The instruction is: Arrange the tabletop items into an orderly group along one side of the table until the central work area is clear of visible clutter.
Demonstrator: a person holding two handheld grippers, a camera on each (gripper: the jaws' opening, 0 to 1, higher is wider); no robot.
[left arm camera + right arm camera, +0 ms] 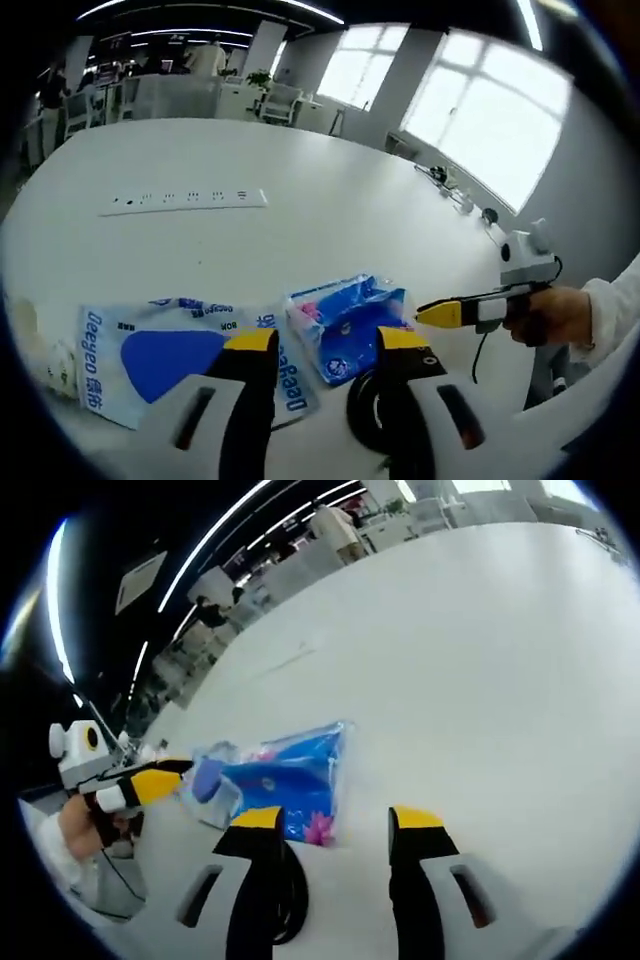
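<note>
Across both views I see the white table (300, 190), a broad oval that takes up most of each frame, with an office and bright windows behind it. Next in size, in the left gripper view, a flat white and blue packet (170, 355) lies at about seven o'clock, partly under my left gripper (326, 347), whose yellow-tipped jaws stand apart with nothing between them. Just beside that packet, toward five o'clock, sits a smaller blue tissue pack (350, 320) with pink marks; a black cable coil (362, 405) lies against its near edge. At ten o'clock a long white power strip (185, 200) lies well apart from the packets.

In the right gripper view my right gripper (338, 827) is released too, its jaws spread over bare tabletop, with the blue tissue pack (285, 780) just at the left jaw and the black cable coil (290, 890) beside it. The other gripper comes in at nine o'clock, held in a hand (78, 830), its yellow tips at the pack's far end.
</note>
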